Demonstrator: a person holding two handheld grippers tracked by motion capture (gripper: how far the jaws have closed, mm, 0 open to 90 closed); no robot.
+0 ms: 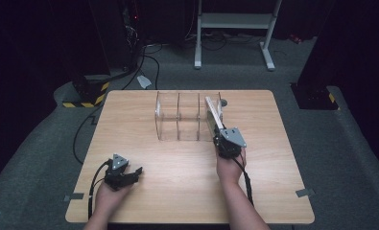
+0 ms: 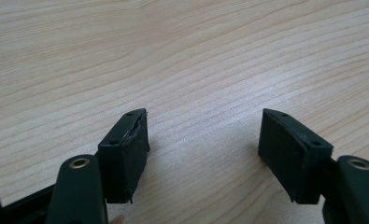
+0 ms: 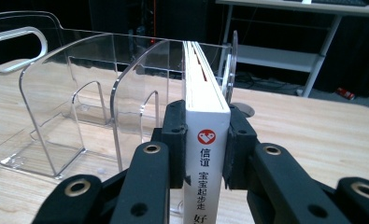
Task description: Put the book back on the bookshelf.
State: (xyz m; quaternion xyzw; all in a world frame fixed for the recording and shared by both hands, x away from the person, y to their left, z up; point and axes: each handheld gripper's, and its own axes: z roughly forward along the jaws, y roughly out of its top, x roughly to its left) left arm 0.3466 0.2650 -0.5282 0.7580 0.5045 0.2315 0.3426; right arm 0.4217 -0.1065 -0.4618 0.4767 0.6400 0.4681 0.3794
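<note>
The right gripper [image 3: 205, 147] had its two black jaws pressed against the covers of a book [image 3: 205, 140], clamping it at the spine end; the book stood on edge, spine toward the camera, its far end reaching into the rightmost compartment of a clear acrylic organiser [image 3: 70, 98]; in the high view the book [image 1: 213, 112] slanted up from the right gripper [image 1: 221, 136] at the organiser's [image 1: 177, 117] right end. The left gripper [image 2: 203, 144] rested well apart, near the table's front left corner, jaws spread wide with nothing between them; in the high view the left gripper [image 1: 136, 171] lay low over bare wood. The book's spine was white and glossy, printed with a red heart badge and dark characters; the organiser was transparent, with rounded dividers and an oval handle cut-out; the jaw pads were matt, ribbed rubber. The table [image 1: 144, 201] was pale wood-grain laminate; grey carpet, cables and a white frame stand [image 1: 235, 21] lay beyond in a dark room.
</note>
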